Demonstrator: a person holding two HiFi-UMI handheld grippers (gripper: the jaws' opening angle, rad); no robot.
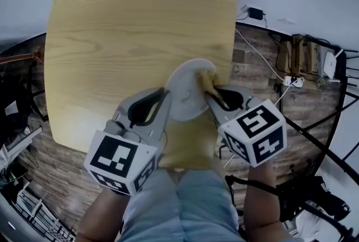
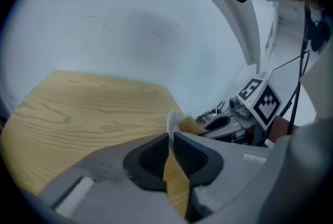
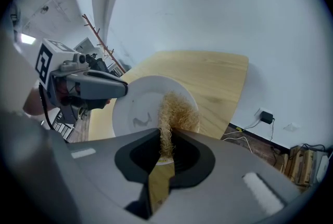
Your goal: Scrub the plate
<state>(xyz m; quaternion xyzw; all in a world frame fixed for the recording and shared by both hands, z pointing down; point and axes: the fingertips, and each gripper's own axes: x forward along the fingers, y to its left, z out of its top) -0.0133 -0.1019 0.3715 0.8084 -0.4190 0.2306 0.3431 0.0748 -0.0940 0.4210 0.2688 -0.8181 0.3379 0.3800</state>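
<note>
A white plate [image 1: 185, 91] is held tilted above the near edge of the wooden table [image 1: 134, 27]. My left gripper [image 1: 166, 99] is shut on the plate's left rim; the left gripper view shows that plate [image 2: 170, 127] edge-on between the jaws. My right gripper [image 1: 212, 95] is shut on a tan fibrous scrubber [image 1: 206, 79], which presses on the plate's right side. In the right gripper view the scrubber [image 3: 174, 111] lies against the face of the plate [image 3: 138, 106], and a grey smear marks the plate to the scrubber's left.
Cables, a power strip [image 1: 293, 81] and wooden items [image 1: 300, 54] lie on the floor to the right of the table. A dark rack stands at the far left. The person's knees [image 1: 185, 201] are below the grippers.
</note>
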